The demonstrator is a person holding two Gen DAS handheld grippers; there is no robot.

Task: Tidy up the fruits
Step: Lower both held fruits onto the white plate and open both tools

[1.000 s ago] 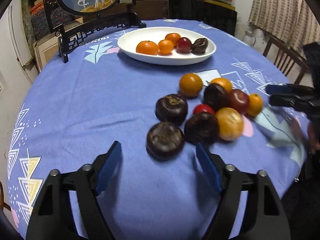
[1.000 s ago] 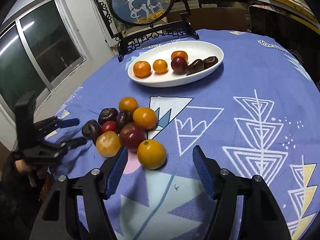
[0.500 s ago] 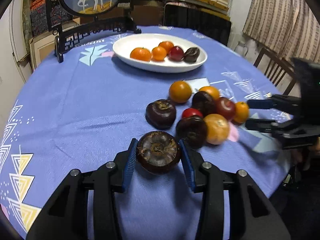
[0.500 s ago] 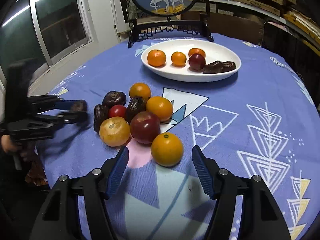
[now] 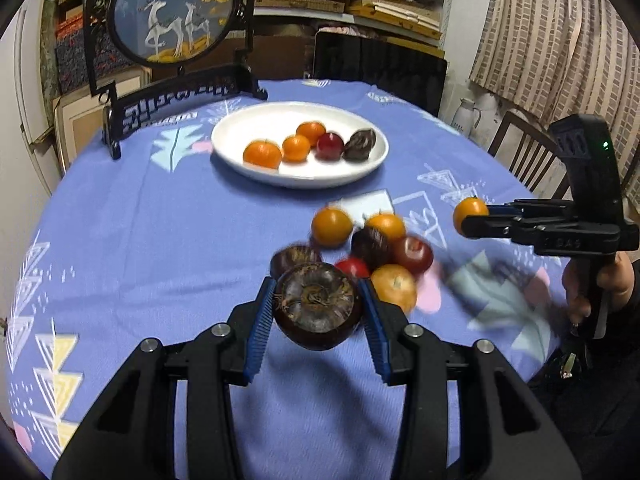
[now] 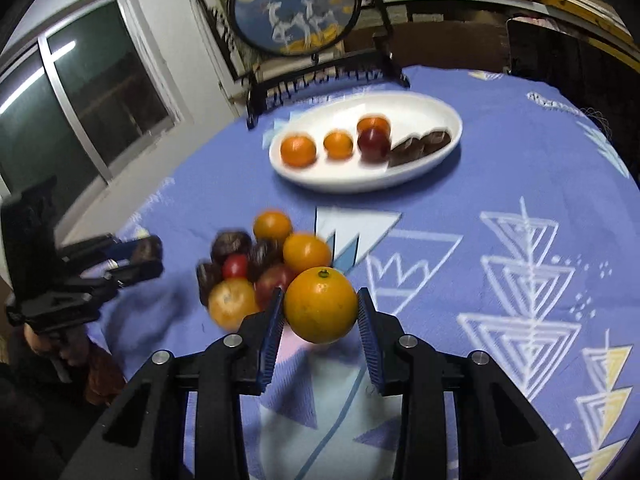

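1. Clearly, the left claw (image 5: 318,312) grips a dark brown fruit (image 5: 316,306), round, rough-skinned, with a ringed stem scar facing the camera; it sits at lower centre of the left wrist view, raised off the blue patterned worktop (image 5: 160,232).
2. The right claw (image 6: 320,314) is clamped on a smooth orange (image 6: 321,304) with a small green stem dot on top, at centre of the right wrist view.
3. Behind both, a loose pile of fruit (image 6: 260,264) lies mid-frame on the worktop: oranges, red ones and dark brown ones touching each other.
4. A white oval plate (image 5: 256,120) in the upper middle holds three oranges, a dark red fruit and dark brown pieces in a row.
5. A round deer screen (image 5: 172,12) on a black stand rises at upper left, behind the plate.
6. Compared with half a second ago, the right claw, then open around the orange on the cloth, has closed on it and lifted it; the left claw, already on the brown fruit, has carried it higher.
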